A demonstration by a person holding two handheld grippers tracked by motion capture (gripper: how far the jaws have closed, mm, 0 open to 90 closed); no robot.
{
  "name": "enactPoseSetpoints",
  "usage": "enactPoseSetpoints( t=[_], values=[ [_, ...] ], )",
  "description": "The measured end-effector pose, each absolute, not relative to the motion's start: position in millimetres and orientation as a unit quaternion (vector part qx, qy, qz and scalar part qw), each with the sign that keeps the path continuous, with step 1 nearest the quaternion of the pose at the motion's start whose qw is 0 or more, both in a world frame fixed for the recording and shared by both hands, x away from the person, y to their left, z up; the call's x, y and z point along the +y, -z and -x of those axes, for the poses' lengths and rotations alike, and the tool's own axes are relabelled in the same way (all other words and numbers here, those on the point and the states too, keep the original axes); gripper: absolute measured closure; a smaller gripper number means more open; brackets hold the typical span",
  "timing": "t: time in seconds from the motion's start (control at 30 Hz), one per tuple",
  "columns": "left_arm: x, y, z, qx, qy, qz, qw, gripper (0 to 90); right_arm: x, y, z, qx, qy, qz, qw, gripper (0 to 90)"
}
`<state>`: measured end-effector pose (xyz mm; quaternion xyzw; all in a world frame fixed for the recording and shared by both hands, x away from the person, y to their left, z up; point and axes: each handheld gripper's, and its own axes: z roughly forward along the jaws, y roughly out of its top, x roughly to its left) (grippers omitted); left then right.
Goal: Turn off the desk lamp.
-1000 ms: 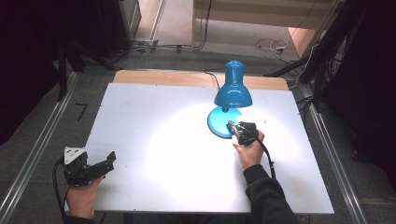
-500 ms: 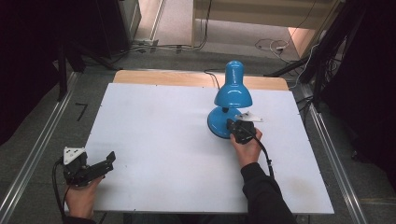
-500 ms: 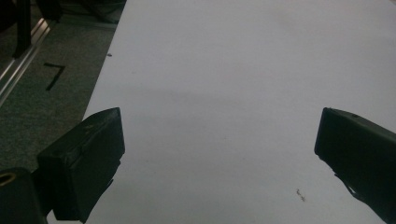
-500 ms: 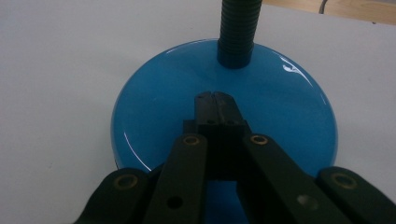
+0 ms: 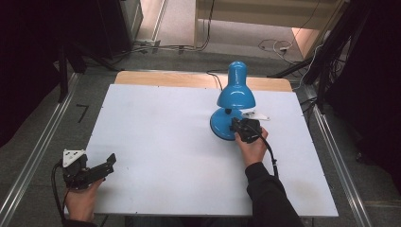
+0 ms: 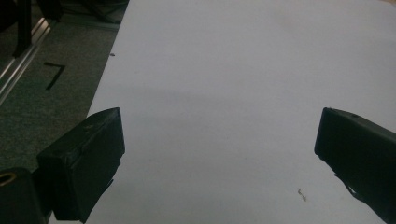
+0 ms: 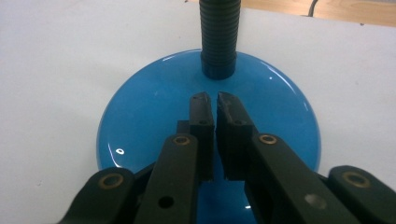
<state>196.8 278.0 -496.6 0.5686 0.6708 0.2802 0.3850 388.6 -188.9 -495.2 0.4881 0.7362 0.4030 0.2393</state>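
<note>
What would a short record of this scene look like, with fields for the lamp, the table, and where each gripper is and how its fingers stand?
lamp: blue desk lamp, unlit, shade tipped down over its round base
table: white top, wooden strip along the far edge
right gripper: over the lamp base, in front of the black ribbed neck; fingers almost together, having just been opening slightly, nothing between them
left gripper: at the near left corner of the table, fingers wide apart, holding nothing
loose item: small white piece right of the base
</note>
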Motion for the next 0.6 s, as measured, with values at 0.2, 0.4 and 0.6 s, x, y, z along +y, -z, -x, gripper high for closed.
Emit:
enactPoseSetpoints(
  t=[0.2, 0.4, 0.6],
  values=[
    [277.8, 496.6, -196.9, 0.67, -0.28, -0.57, 0.384, 2.0, -194.5, 491.1, -388.0, 0.727, -0.418, -0.492, 0.233, 50.8],
    [277.9, 496.7, -196.9, 0.67, -0.28, -0.57, 0.384, 2.1, -195.2, 490.6, -387.5, 0.731, -0.421, -0.491, 0.216, 34.9],
    [277.7, 496.9, -197.0, 0.67, -0.28, -0.57, 0.384, 2.1, -194.3, 489.3, -384.2, 0.733, -0.422, -0.495, 0.199, 24.3]
  ],
)
